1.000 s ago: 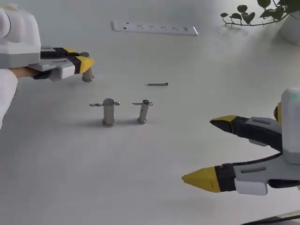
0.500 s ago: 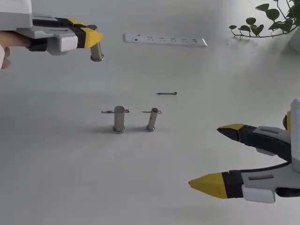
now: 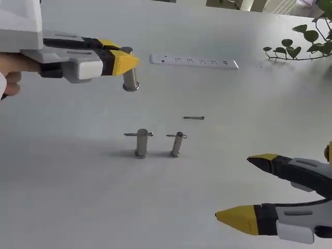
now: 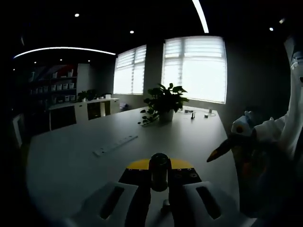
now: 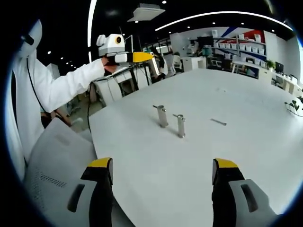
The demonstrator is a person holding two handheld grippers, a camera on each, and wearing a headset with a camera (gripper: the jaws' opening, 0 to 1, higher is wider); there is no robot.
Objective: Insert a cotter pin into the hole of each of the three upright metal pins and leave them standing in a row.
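Observation:
My left gripper (image 3: 124,61) is shut on a bare metal pin (image 3: 130,72), held upright in the air above the white table; its dark head (image 4: 159,170) shows between the jaws in the left gripper view. Two metal pins stand side by side on the table, the larger one (image 3: 141,142) and the smaller one (image 3: 177,143), each with a cotter pin through its top; they also appear as the larger pin (image 5: 162,116) and smaller pin (image 5: 181,125). A loose cotter pin (image 3: 193,118) lies behind them. My right gripper (image 3: 244,189) stands open at the lower right, nothing between its jaws.
A white power strip (image 3: 194,61) lies at the back of the table. A trailing green plant (image 3: 306,44) sits at the far right. A person's white sleeve (image 5: 71,82) holds the left gripper.
The left gripper has lifted the bare pin off the table and carried it rightward. The head camera has tilted, shifting the whole scene down and right. The right gripper stays open.

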